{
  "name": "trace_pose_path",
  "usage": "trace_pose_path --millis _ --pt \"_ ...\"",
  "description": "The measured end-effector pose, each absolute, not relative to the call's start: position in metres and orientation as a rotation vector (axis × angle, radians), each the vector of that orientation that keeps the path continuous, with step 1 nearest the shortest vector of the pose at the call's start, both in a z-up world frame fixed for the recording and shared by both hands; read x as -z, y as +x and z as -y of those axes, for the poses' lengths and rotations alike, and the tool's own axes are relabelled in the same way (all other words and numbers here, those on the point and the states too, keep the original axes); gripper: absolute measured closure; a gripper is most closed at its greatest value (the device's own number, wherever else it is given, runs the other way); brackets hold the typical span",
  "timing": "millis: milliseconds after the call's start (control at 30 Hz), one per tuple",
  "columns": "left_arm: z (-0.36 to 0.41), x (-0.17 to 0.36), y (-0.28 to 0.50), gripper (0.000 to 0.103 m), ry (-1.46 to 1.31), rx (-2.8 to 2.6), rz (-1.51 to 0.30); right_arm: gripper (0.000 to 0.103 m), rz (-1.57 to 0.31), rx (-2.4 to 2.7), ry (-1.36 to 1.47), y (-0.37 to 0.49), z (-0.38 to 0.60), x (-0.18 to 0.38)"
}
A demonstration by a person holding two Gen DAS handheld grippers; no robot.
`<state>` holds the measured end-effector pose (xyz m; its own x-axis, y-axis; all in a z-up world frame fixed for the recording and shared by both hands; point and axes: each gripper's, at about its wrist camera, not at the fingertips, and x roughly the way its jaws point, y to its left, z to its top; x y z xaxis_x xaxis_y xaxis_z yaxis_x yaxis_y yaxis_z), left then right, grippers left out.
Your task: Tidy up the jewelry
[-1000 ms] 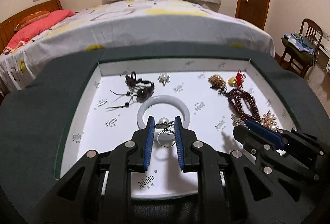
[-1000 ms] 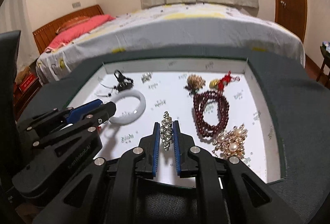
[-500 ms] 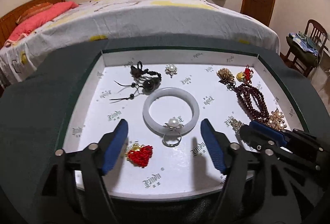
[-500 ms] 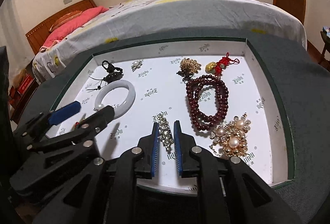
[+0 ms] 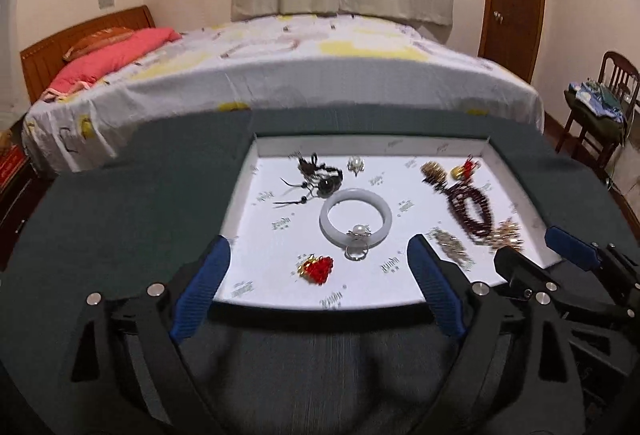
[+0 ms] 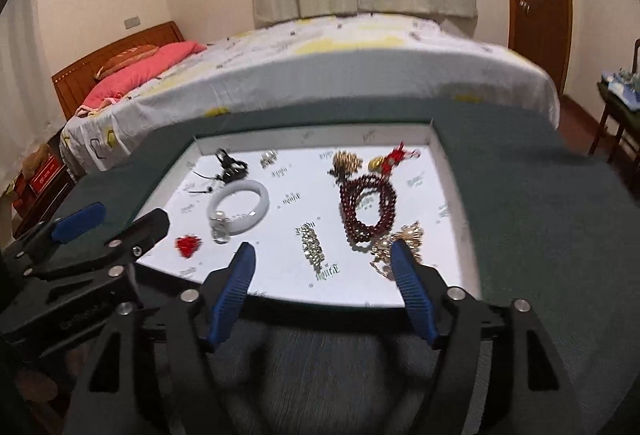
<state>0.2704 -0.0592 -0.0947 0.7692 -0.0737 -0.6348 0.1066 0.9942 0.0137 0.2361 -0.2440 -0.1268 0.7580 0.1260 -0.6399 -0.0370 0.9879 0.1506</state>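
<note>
- Blue-padded fingers of the left claw (image 5: 318, 285) stand wide apart and are opening further, with nothing pinched; the near edge of the tray shows in the gap between them
- Beyond that gap lie the red heart charm (image 5: 317, 268) and the pearl ring (image 5: 357, 243), both on the tray floor; the ring leans against the near side of the white bangle (image 5: 355, 216)
- The right claw (image 6: 323, 289) is spread too and opening, gripping nothing; the rhinestone clip (image 6: 312, 249) lies free on the white floor past its fingers
- Just behind its right finger sits the gold pearl brooch (image 6: 400, 241), partly hidden by that finger and touching the dark red bead bracelet (image 6: 369, 209)
- Farther back on that side are a gold flower piece (image 6: 347, 159) and a gold charm with a red knot (image 6: 390, 159)
- On the left side of the tray, behind the bangle, a black corded bead pendant (image 5: 320, 177) lies near a small pearl brooch (image 5: 355, 165)
- All the jewelry rests in the shallow white tray (image 5: 256, 171), which sits on a dark green surface (image 5: 132, 203)
- Past the surface stands a bed (image 5: 288, 71) with a pink pillow; curtains and a wooden door are at the far wall, a chair at the right
- Both views are blurred, so fine detail of the small pieces cannot be told
</note>
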Motion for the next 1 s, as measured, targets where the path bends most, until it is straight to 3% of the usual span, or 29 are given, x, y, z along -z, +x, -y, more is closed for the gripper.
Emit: trace_pose_path --millis 333,1000 --pt "0.046 0.021 0.163 0.005 0.051 0.062 -0.577 0.028 -0.577 -0.062 0.068 0.146 0.251 0.055" --pt "0.021 -0.068 0.016 0.004 0.097 0.002 -0.377 0.025 -0.397 -0.051 0.039 0.039 0.26 -0.019"
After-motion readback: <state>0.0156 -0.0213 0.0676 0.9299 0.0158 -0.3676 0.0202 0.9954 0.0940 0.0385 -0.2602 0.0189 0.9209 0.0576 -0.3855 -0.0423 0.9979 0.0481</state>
